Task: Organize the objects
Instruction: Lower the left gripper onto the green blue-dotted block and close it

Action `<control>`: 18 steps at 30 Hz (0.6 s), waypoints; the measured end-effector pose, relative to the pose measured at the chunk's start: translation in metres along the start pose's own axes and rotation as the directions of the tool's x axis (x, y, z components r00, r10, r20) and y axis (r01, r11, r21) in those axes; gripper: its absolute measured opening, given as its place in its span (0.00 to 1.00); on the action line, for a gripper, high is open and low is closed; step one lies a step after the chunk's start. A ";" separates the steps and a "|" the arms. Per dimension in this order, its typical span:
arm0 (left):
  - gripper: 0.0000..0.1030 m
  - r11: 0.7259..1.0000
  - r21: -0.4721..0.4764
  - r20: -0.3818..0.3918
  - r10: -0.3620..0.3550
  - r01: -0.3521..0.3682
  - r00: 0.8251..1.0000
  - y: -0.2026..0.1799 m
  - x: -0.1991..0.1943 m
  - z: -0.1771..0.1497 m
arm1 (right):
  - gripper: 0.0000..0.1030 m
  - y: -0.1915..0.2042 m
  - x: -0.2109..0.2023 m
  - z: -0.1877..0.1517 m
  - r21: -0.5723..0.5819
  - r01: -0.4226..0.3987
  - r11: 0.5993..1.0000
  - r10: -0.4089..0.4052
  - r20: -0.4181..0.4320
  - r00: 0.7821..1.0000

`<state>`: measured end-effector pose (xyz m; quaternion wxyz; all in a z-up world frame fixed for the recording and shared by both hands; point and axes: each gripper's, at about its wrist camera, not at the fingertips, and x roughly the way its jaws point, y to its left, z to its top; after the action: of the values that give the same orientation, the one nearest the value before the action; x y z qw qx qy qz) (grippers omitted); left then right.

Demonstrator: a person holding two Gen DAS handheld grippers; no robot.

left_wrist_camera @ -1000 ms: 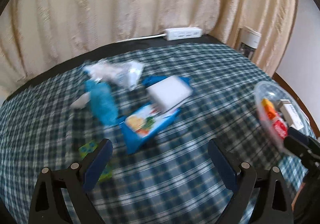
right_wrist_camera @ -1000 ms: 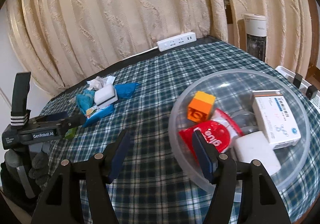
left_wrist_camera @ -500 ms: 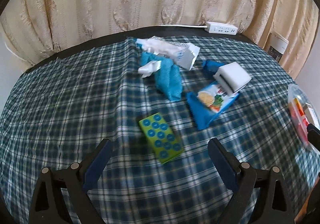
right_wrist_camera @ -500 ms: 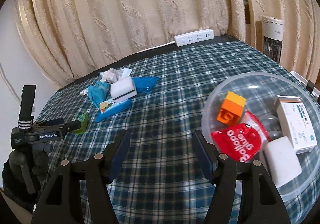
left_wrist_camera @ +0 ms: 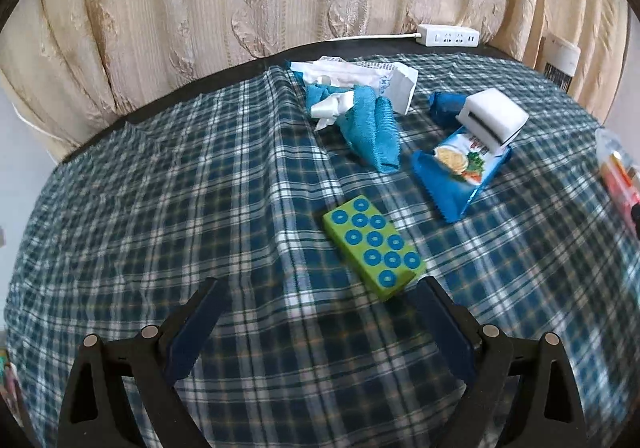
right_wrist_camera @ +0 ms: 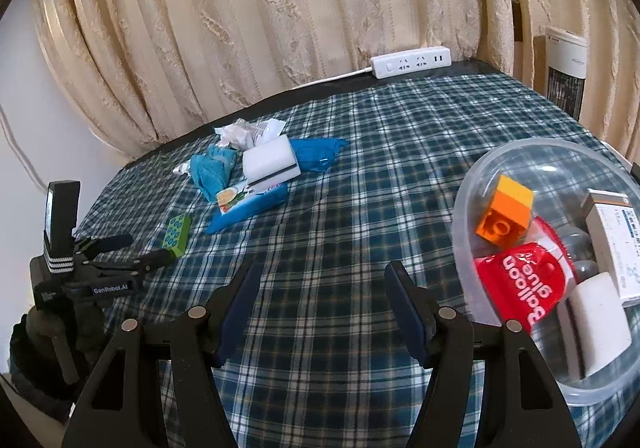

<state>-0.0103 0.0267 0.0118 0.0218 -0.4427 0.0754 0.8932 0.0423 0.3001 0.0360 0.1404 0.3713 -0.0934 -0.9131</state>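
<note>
A green brick with blue studs lies on the plaid cloth just ahead of my open, empty left gripper; it also shows in the right wrist view, with the left gripper beside it. Behind it lie a blue snack packet, a white block, a blue cloth and a white wrapper. My right gripper is open and empty over the cloth, left of a clear bowl holding an orange brick, a red pouch and white boxes.
A white power strip lies at the table's far edge against beige curtains. A white appliance stands past the right edge. The bowl's edge shows at the right of the left wrist view.
My left gripper has swung left and closer, so the green brick now lies just in front of its fingers. My right gripper has drawn back left of the bowl. Both stay open.
</note>
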 end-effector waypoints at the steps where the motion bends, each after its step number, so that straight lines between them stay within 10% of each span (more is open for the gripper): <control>1: 0.95 1.000 0.002 0.000 0.005 -0.005 1.000 0.001 0.001 0.000 | 0.64 0.001 0.001 0.000 0.000 -0.002 1.000 0.002 -0.001 1.000; 18: 0.95 0.999 0.050 -0.017 0.009 -0.008 1.000 -0.007 0.032 0.031 | 0.64 0.011 0.005 0.001 -0.010 -0.020 1.000 0.020 -0.006 1.000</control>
<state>-0.0533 0.0380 0.0044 0.0283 -0.4496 0.0999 0.8872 0.0404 0.2878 0.0366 0.1518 0.3723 -0.0921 -0.9110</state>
